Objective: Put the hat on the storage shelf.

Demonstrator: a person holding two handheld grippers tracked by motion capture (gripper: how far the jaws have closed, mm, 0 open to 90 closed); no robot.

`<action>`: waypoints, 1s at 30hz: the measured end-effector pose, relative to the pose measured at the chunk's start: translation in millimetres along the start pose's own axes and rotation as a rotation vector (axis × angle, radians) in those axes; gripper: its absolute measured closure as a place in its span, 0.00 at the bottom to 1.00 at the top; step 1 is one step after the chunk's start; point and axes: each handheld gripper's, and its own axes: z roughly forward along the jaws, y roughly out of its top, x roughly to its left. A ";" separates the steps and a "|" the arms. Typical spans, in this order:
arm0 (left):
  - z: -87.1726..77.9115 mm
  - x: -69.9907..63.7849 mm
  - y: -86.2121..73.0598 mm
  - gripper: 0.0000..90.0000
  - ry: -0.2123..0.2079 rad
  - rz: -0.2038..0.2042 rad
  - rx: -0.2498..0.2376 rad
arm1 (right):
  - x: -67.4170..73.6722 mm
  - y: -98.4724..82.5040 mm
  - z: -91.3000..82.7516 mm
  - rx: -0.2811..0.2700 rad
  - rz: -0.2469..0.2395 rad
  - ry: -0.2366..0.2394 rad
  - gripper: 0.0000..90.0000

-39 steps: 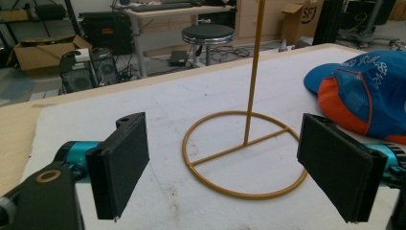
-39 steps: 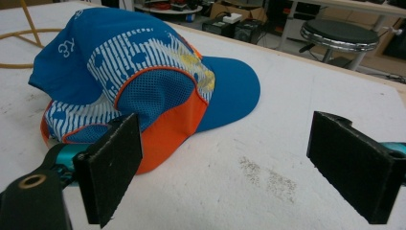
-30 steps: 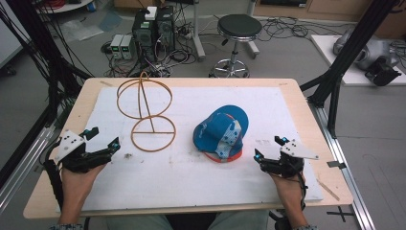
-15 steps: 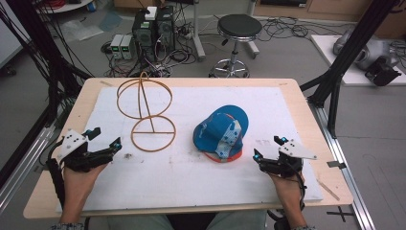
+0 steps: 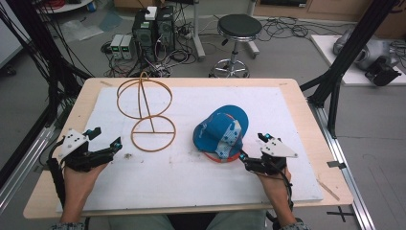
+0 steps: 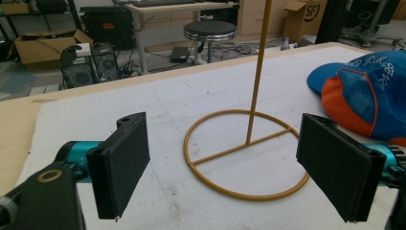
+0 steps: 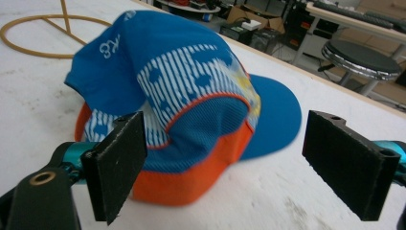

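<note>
A blue cap point(image 5: 221, 132) with an orange underside and a striped white panel lies on the white mat, right of centre. Left of it stands a gold wire hat stand point(image 5: 153, 132), a ring base with an upright post and a loop on top. My right gripper point(image 5: 252, 146) is open just right of the cap, its jaws level with the cap's point(image 7: 191, 96) near side and not touching it. My left gripper point(image 5: 108, 136) is open on the mat, left of the stand's ring base point(image 6: 254, 96), with nothing between its jaws. From the left gripper the cap point(image 6: 368, 96) shows at the far right.
The white mat point(image 5: 191, 182) covers most of the wooden table point(image 5: 316, 129). Black frame posts point(image 5: 335, 81) rise at the table's right and left sides. A stool point(image 5: 238, 28) and computer boxes point(image 5: 153, 28) stand on the floor beyond the far edge.
</note>
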 end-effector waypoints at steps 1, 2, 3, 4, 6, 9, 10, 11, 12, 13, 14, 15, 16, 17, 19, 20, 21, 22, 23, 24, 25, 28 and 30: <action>0.3 -0.1 0.7 0.21 -0.004 0.000 -0.001 | 6.7 4.2 6.2 -0.014 -0.028 -0.006 0.16; 0.6 -0.5 1.2 0.21 -0.007 0.001 -0.002 | 6.7 4.2 6.2 -0.014 -0.028 -0.006 0.16; 0.9 -1.1 1.6 0.21 -0.010 0.005 -0.002 | 9.1 5.5 8.8 -0.025 -0.032 -0.008 0.16; 0.7 -1.8 1.5 0.21 -0.012 0.011 0.000 | 13.7 9.1 15.8 -0.038 -0.042 -0.008 0.18; 0.8 -1.4 0.9 0.21 -0.011 0.010 0.005 | 14.0 10.0 19.0 -0.044 -0.043 -0.003 0.18; 0.7 0.5 0.2 0.21 -0.012 -0.003 0.003 | 16.0 13.8 33.4 -0.048 0.005 0.030 0.22; 0.8 0.9 0.3 0.21 -0.010 -0.002 0.002 | 16.0 13.8 33.4 -0.048 0.005 0.030 0.22; 1.1 1.2 0.9 0.21 -0.011 -0.002 0.000 | 16.4 14.7 35.9 -0.052 0.008 0.040 0.23; 1.5 1.0 1.8 0.21 -0.011 -0.004 -0.003 | 17.6 15.6 38.3 -0.059 0.014 0.039 0.23; 2.0 0.6 2.4 0.21 -0.014 -0.002 -0.004 | 19.8 17.4 43.7 -0.063 0.008 0.043 0.25; 2.3 -0.1 2.7 0.21 -0.017 0.001 -0.004 | 19.8 17.4 43.7 -0.063 0.008 0.043 0.25; 2.5 -0.5 2.4 0.21 -0.018 0.008 0.000 | 22.0 18.9 49.9 -0.064 -0.013 0.037 0.27; 2.7 -0.5 1.9 0.21 -0.018 0.008 0.003 | 23.0 19.0 51.5 -0.060 -0.010 0.036 0.28; 2.7 -0.2 1.1 0.21 -0.017 0.005 0.004 | 23.5 19.3 54.0 -0.058 -0.007 0.036 0.30; 2.4 1.3 -0.5 0.21 -0.014 -0.003 0.006 | 23.6 20.0 56.9 -0.054 -0.009 0.037 0.31; 2.3 1.7 -0.8 0.21 -0.013 -0.005 0.006 | 23.9 21.2 60.9 -0.037 0.001 0.039 0.33; 2.5 1.8 -0.7 0.21 -0.015 -0.006 0.007 | 23.0 21.7 62.6 -0.041 -0.007 0.040 0.36; 2.8 1.6 -0.3 0.21 -0.015 -0.005 0.006 | 22.9 22.0 63.8 -0.042 -0.008 0.045 0.38; 3.1 1.0 0.4 0.21 -0.017 -0.002 0.004 | 23.9 22.4 63.6 -0.036 -0.004 0.043 0.40; 3.3 0.2 1.0 0.21 -0.018 0.003 0.004 | 23.7 22.8 63.5 -0.045 -0.015 0.041 0.42; 3.3 -0.3 1.2 0.22 -0.019 0.006 0.004 | 24.2 23.0 63.1 -0.050 -0.016 0.040 0.44; 3.1 -0.7 -0.6 0.22 -0.016 0.003 0.009 | 25.6 24.3 61.2 -0.073 -0.031 0.038 0.49; 2.6 0.2 -2.3 0.22 -0.014 0.001 0.017 | 26.4 24.5 61.5 -0.062 -0.037 0.045 0.53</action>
